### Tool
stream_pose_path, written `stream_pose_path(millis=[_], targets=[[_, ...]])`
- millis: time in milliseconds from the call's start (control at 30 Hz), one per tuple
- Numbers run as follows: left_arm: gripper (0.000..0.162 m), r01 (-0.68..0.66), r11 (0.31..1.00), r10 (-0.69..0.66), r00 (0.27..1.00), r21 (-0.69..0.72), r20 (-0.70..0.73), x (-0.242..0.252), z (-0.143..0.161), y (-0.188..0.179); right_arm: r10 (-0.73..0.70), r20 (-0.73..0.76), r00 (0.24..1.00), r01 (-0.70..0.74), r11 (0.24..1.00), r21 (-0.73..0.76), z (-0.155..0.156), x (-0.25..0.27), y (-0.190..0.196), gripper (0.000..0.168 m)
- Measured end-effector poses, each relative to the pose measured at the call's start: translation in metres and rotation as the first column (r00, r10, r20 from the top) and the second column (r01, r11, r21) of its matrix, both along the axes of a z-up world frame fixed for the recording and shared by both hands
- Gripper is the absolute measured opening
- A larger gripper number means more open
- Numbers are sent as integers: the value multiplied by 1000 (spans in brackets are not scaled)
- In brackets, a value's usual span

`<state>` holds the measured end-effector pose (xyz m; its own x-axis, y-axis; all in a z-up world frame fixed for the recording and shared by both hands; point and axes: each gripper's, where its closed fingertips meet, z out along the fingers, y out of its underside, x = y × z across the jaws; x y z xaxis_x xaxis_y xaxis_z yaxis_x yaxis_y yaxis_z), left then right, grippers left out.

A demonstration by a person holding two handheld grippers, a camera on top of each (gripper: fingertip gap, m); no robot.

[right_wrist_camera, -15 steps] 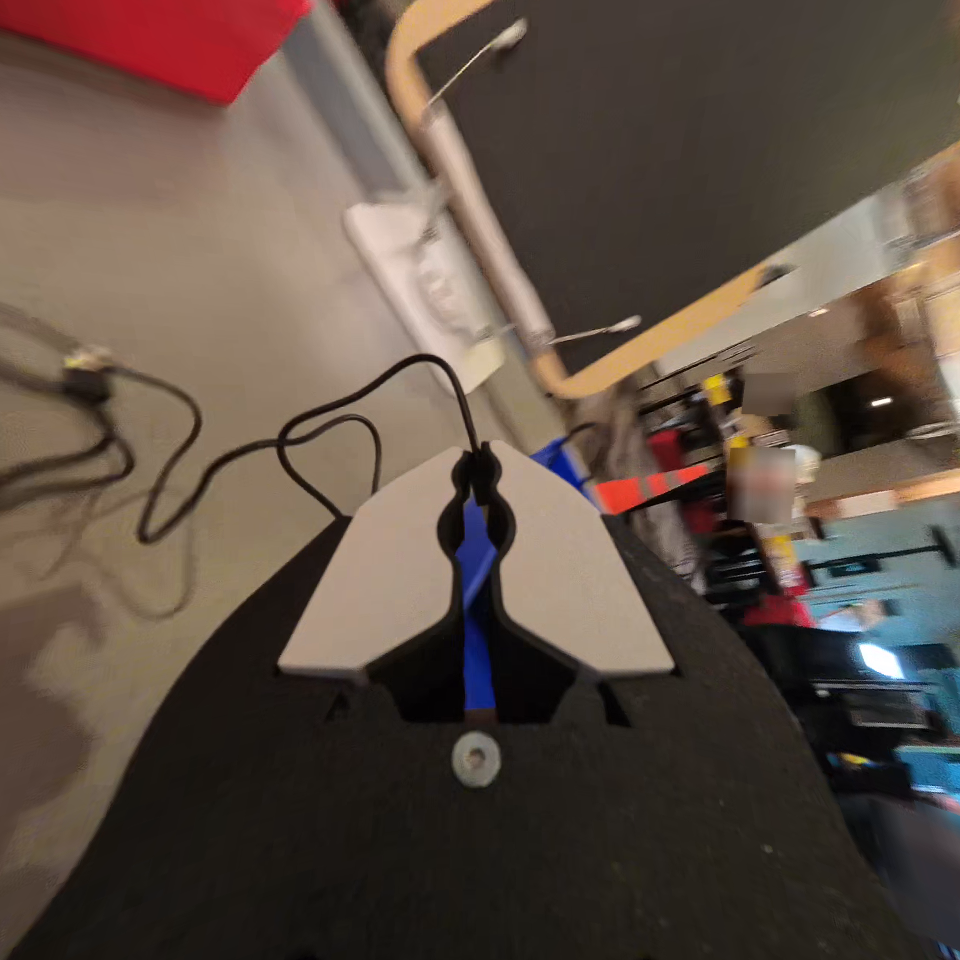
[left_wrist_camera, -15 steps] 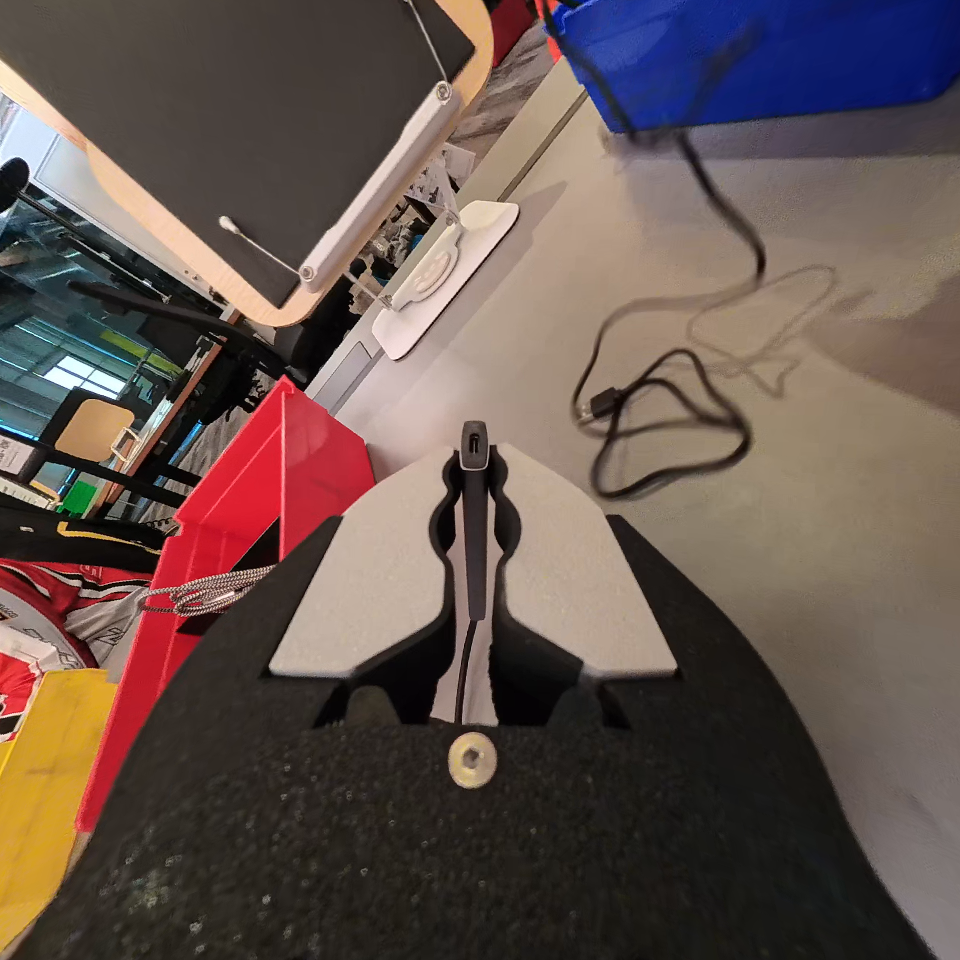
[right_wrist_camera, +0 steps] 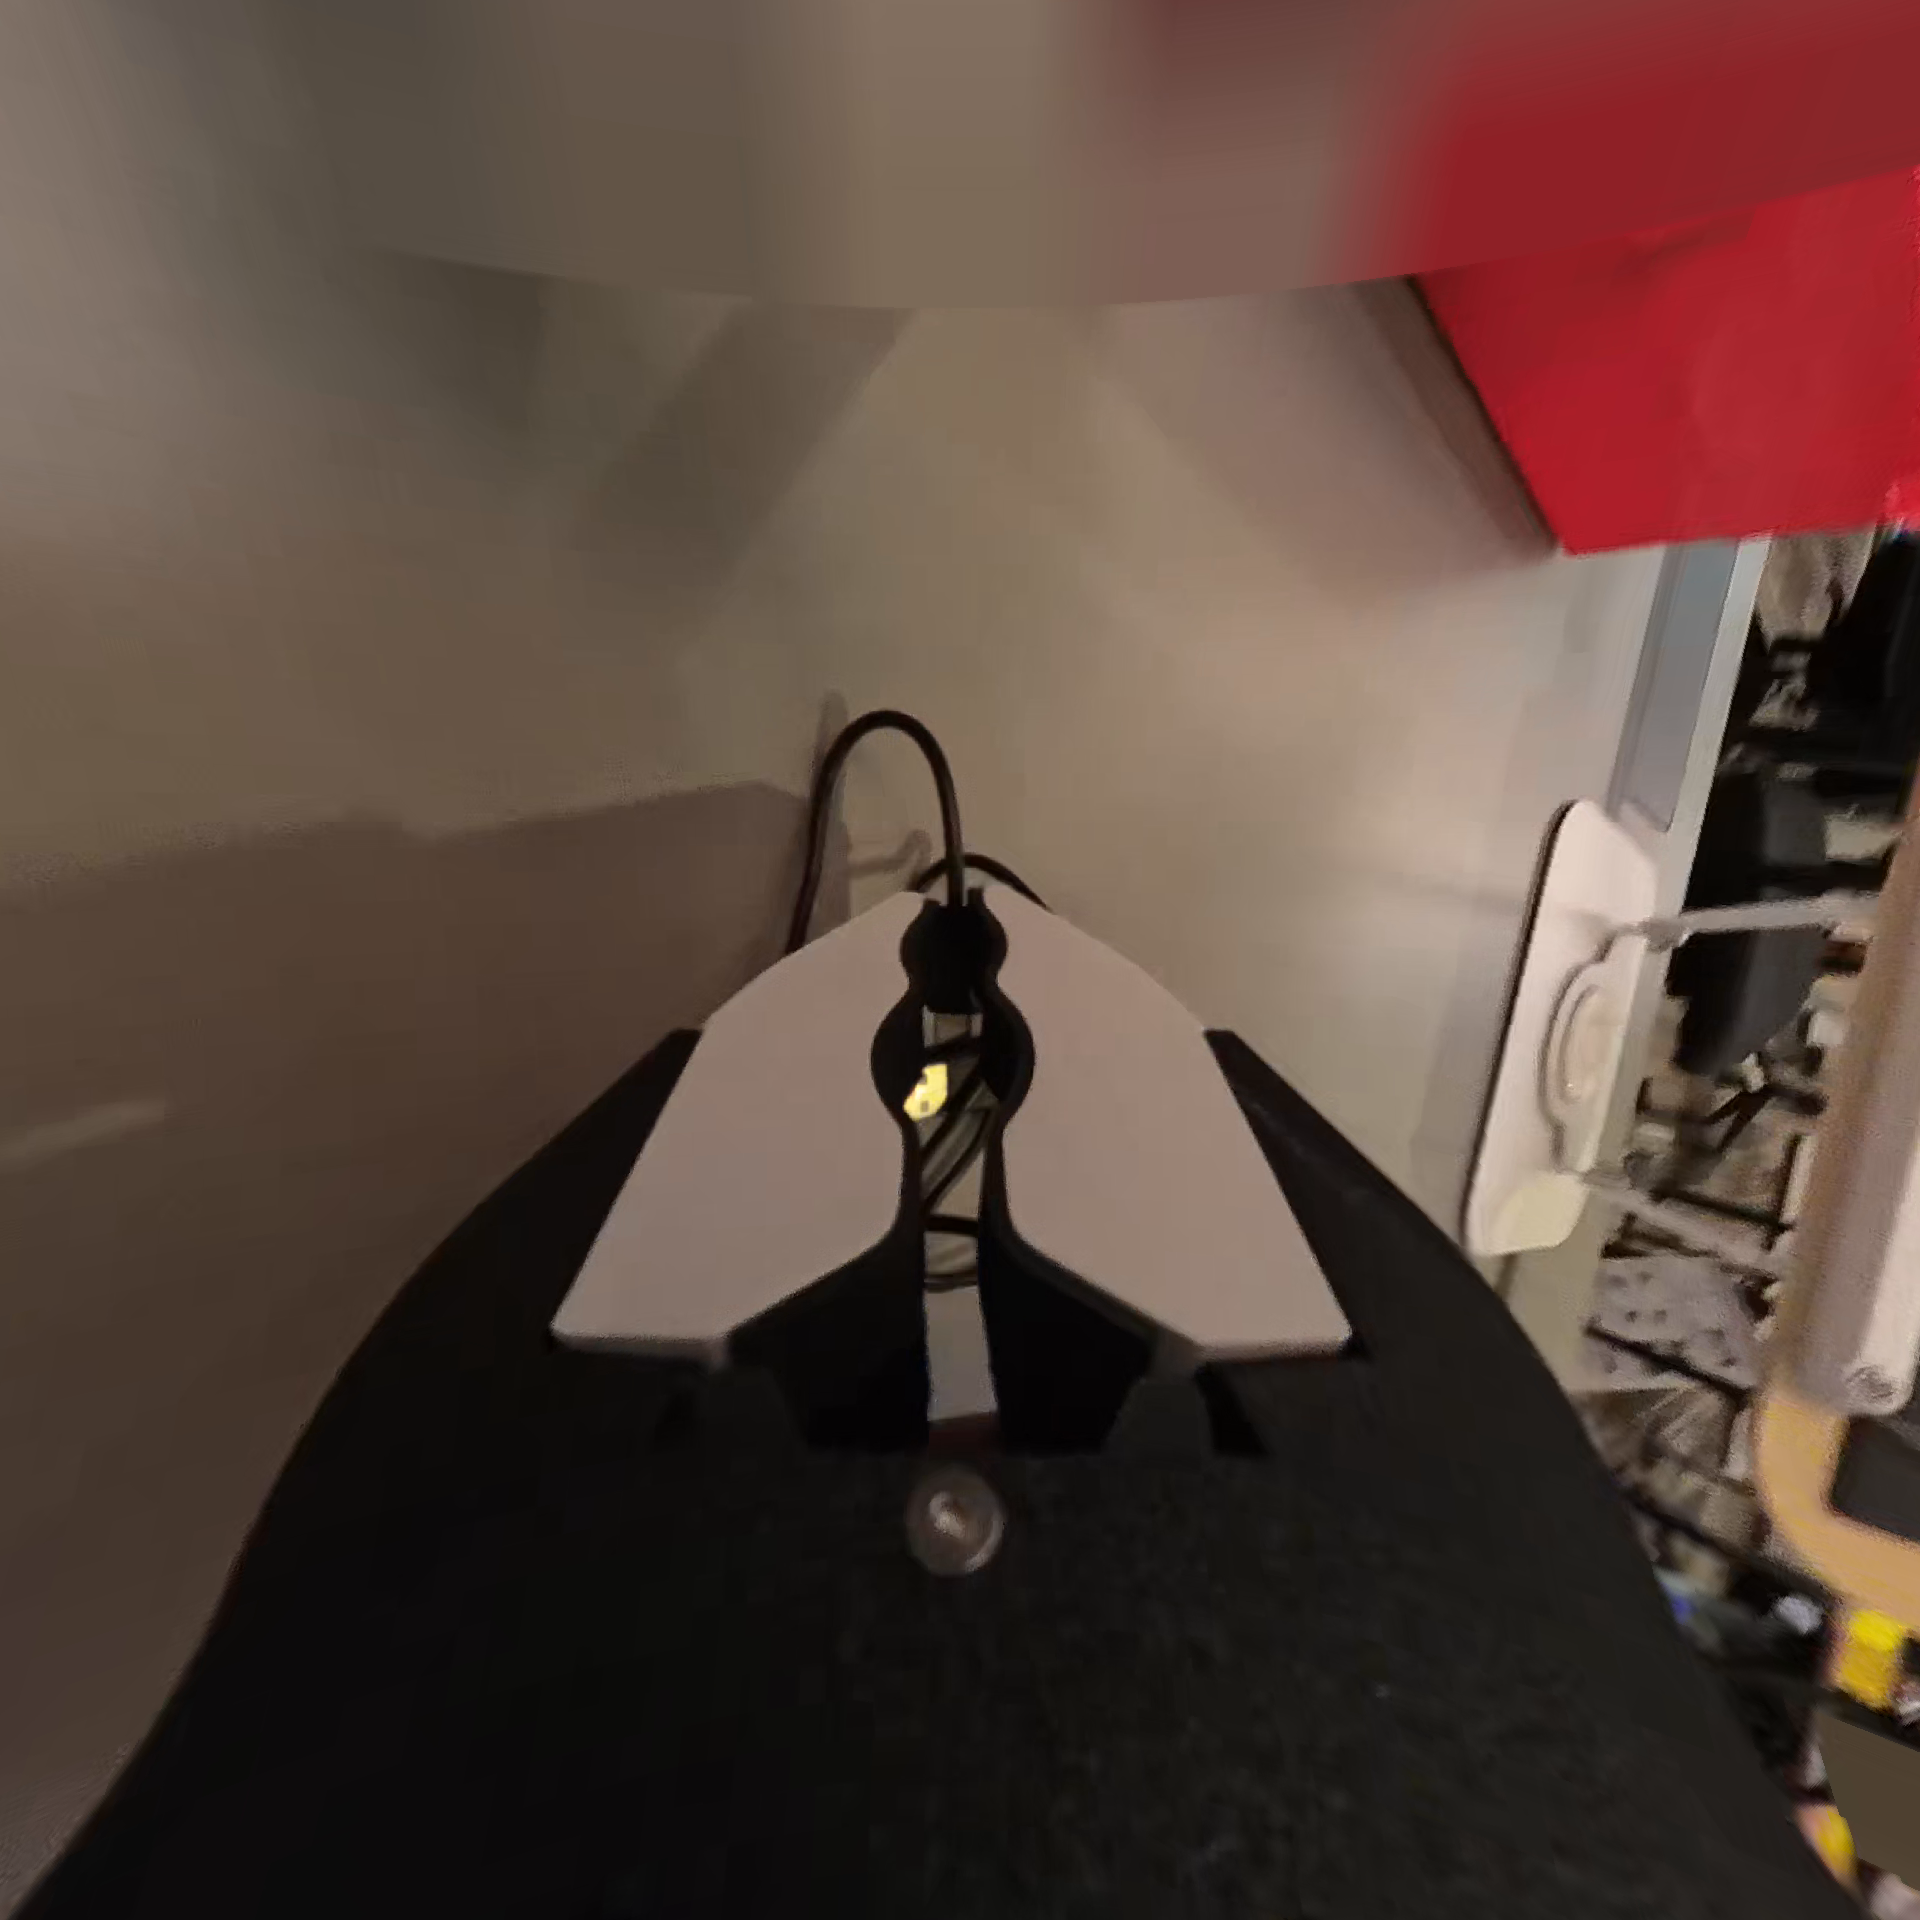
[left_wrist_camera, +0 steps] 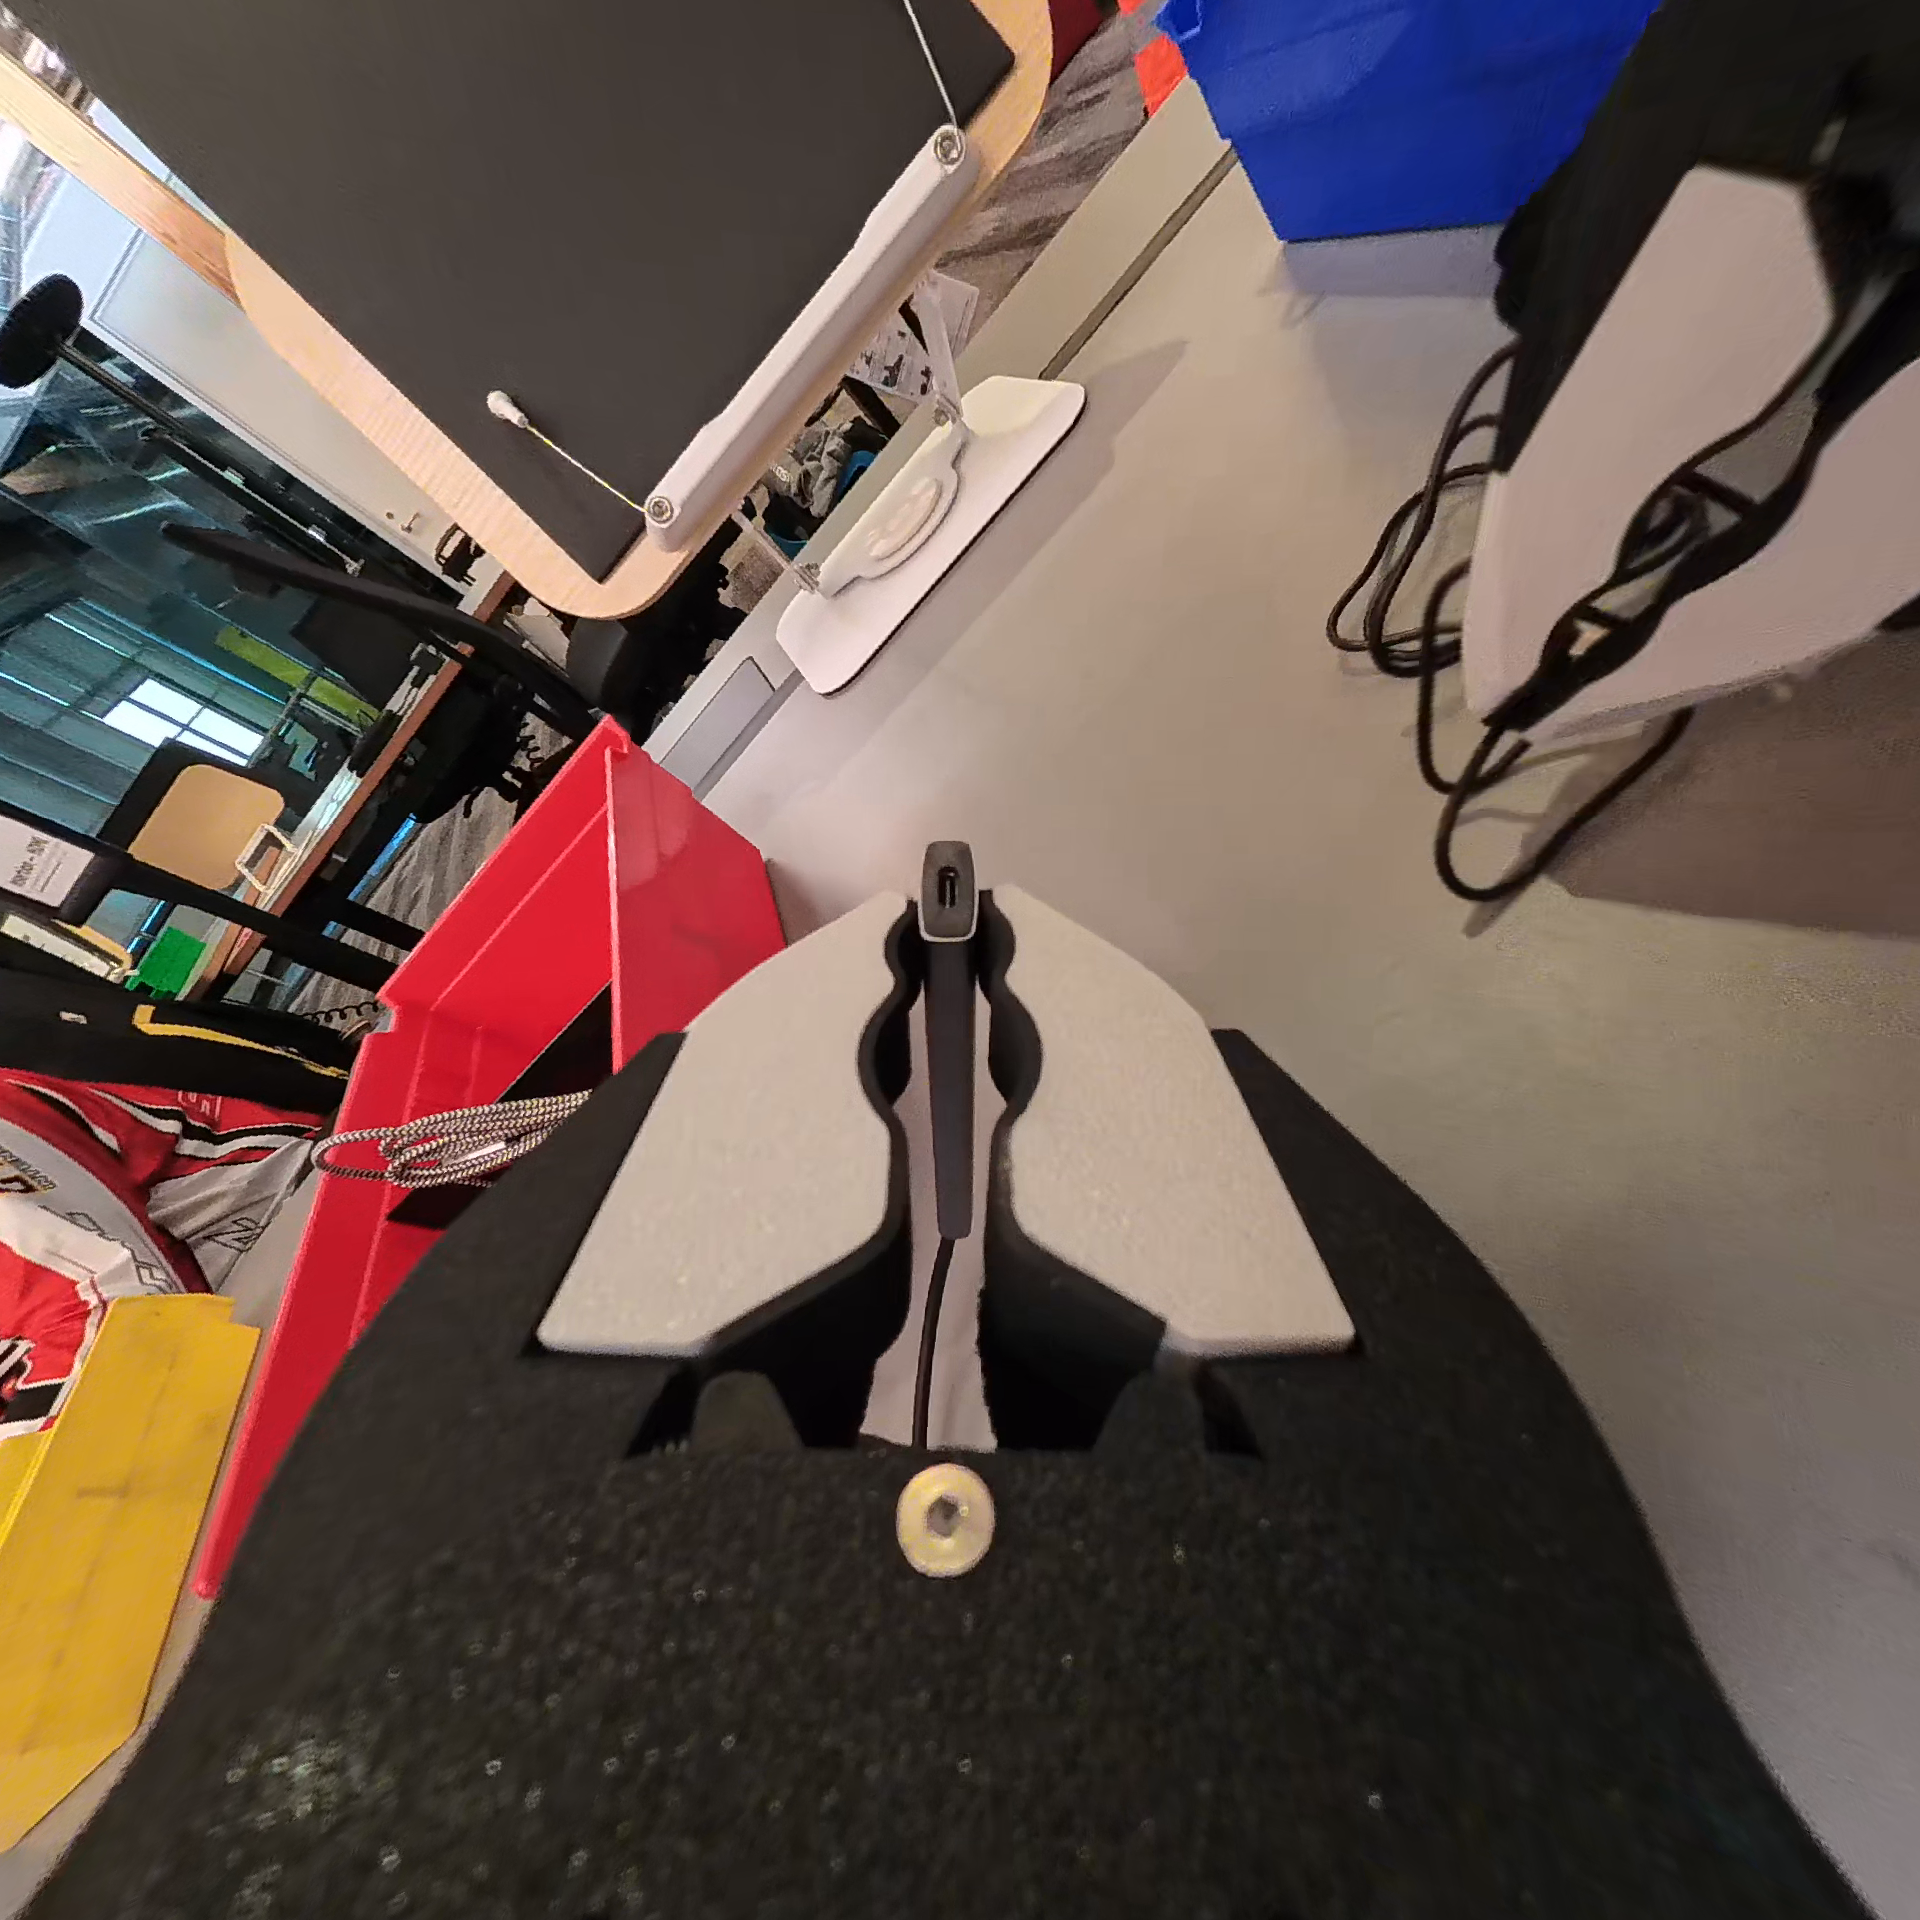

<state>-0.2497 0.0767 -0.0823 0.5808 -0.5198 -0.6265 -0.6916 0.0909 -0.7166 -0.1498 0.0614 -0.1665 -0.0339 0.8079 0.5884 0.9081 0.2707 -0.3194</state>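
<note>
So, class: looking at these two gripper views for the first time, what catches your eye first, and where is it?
The left gripper is shut on a black cable plug poking out between its grey fingers. Beside it on the left sits a bright red bin. At upper right, the right gripper pinches a black cable above the grey table.

Left tool (left_wrist_camera: pixel 951 914) closed with fingers pinched together, right tool (right_wrist_camera: pixel 948 925) likewise clamped, tilted

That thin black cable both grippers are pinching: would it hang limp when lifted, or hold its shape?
Probably limp: the black cable lies in loose loops on the grey table. Its connector looks rigid, jutting straight from the left gripper. Likely light, since the right gripper pinches one thin strand.
</note>
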Motion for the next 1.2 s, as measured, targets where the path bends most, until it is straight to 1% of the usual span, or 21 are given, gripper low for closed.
stream_pose_path(millis=[67, 100, 167, 200, 300, 367, 400, 433, 500, 567, 600, 633, 667, 733, 833, 867, 933, 1000, 1033, 1100, 1200], targets=[[9, 5, 1000, -5, 1000, 4, -5, 1, 0, -1, -135, -72, 988, 134, 991, -18, 2, 9, 11, 4], [9, 7, 1000, -7, 1000, 4, -8, 1, 0, -2, -220, -125, 967, 217, 975, -37, 7, 14, 15, 5], [9, 12, 1000, -12, 1000, 4, -8, 1, -1, -4, -369, -248, 896, 346, 929, -132, 19, 20, 15, 15], [9, 16, 1000, -16, 1000, 2, -7, 1, -2, -5, -436, -314, 843, 399, 900, -177, 27, 23, 13, 20], [9, 25, 1000, -25, 1000, -10, 5, 1, -3, -5, -610, -467, 640, 546, 789, -283, 45, 32, 7, 21], [9, 32, 999, -31, 999, -27, 26, 1, -4, -4, -698, -520, 492, 581, 708, -402, 46, 30, -5, 20], [9, 37, 999, -35, 998, -36, 42, 1, -4, -4, -747, -529, 401, 579, 655, -485, 43, 26, -10, 22], [9, 44, 998, -41, 997, -48, 58, 1, -4, -5, -800, -521, 298, 564, 588, -579, 37, 21, -14, 23], [9, 57, 996, -51, 995, -64, 86, 2, -3, -5, -877, -474, 83, 469, 454, -758, 27, 6, -14, 33], [9, 66, 995, -58, 993, -72, 105, 2, -1, -5, -905, -416, -84, 362, 361, -859, 20, -6, -7, 39], [9, 69, 995, -60, 992, -76, 113, 2, -1, -5, -903, -399, -161, 345, 327, -880, 16, -6, -1, 39], [9, 73, 994, -63, 991, -78, 120, 2, 0, -5, -892, -397, -217, 353, 308, -884, 14, -3, 6, 38], [9, 76, 994, -66, 990, -78, 127, 2, 1, -5, -877, -409, -253, 378, 299, -876, 12, 0, 13, 38], [9, 79, 994, -69, 989, -76, 134, 2, 2, -4, -858, -428, -283, 468, 266, -843, 7, 9, 25, 37], [9, 82, 994, -70, 987, -76, 142, 1, 4, -4, -857, -415, -305, 569, 186, -801, -2, 19, 37, 34], [9, 82, 994, -71, 987, -77, 144, 0, 4, -5, -865, -401, -302, 561, 179, -808, -5, 17, 41, 33], [9, 82, 994, -70, 987, -77, 144, 0, 4, -5, -879, -381, -285, 542, 180, -821, -8, 11, 44, 10], [9, 81, 994, -70, 988, -73, 141, 0, 4, -5, -870, -410, -273, 566, 199, -800, -5, 14, 44, 10], [9, 81, 994, -70, 988, -72, 137, 0, 4, -4, -876, -424, -231, 574, 230, -786, -4, 10, 42, 10], [9, 79, 994, -70, 989, -71, 130, 0, 3, -4, -895, -436, -94, 596, 300, -745, -4, 1, 35, 10], [9, 85, 993, -75, 990, -81, 119, 1, -2, -3, -890, -422, 171, 614, 431, -661, -6, -11, 18, 10]])
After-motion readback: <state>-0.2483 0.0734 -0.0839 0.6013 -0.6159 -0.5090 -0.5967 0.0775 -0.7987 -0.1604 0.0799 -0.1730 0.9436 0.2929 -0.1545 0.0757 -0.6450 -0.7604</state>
